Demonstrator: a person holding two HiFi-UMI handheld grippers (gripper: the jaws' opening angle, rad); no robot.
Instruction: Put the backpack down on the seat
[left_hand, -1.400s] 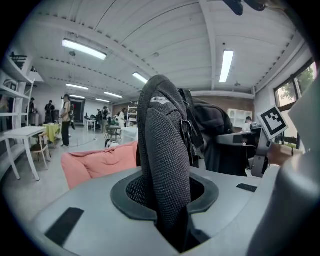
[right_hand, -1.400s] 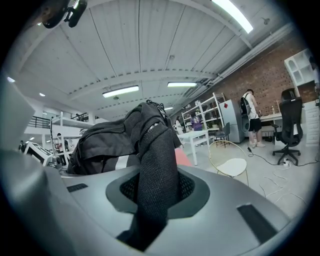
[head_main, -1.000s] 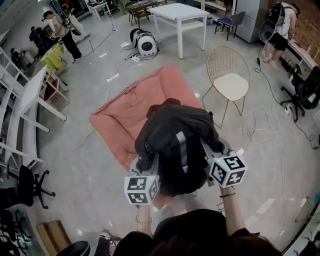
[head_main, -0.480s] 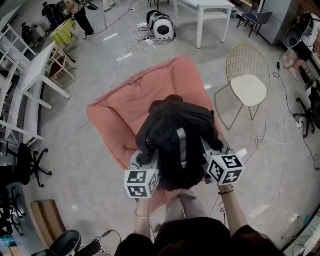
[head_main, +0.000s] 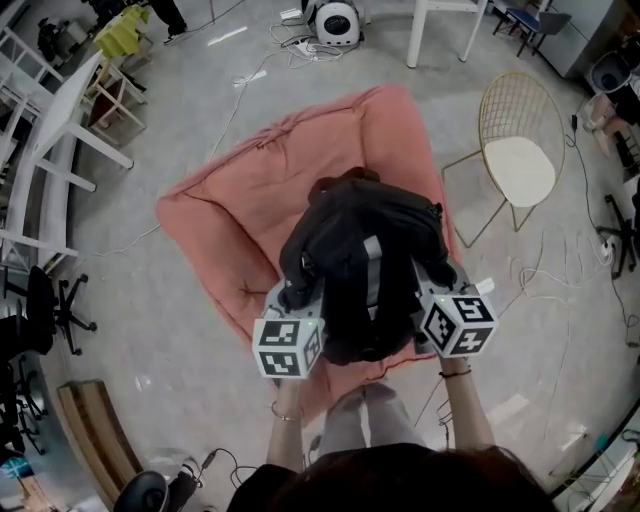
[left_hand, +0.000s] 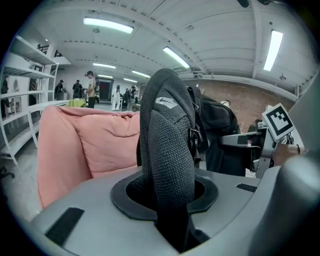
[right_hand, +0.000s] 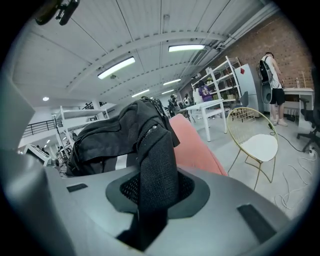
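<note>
A black backpack (head_main: 362, 262) with a grey stripe hangs between my two grippers, above the near part of a big pink cushion seat (head_main: 250, 215) on the floor. My left gripper (head_main: 292, 300) is shut on one mesh shoulder strap (left_hand: 167, 150), which rises out of its jaws. My right gripper (head_main: 432, 283) is shut on the other mesh strap (right_hand: 155, 175). In the left gripper view the pink seat (left_hand: 85, 145) stands just behind the strap. In the right gripper view the bag's body (right_hand: 110, 137) lies to the left and the pink seat (right_hand: 192, 147) just past it.
A gold wire chair (head_main: 518, 150) with a white seat pad stands right of the cushion. White table legs (head_main: 415, 30) and a round white appliance (head_main: 338, 20) with cables are beyond it. White racks (head_main: 50, 150) line the left. Office chairs (head_main: 45, 310) stand at both sides.
The view has moved forward: the pink seat and wire chair lie closer and lower in the head view. The backpack stays held between both grippers, now over more of the seat.
</note>
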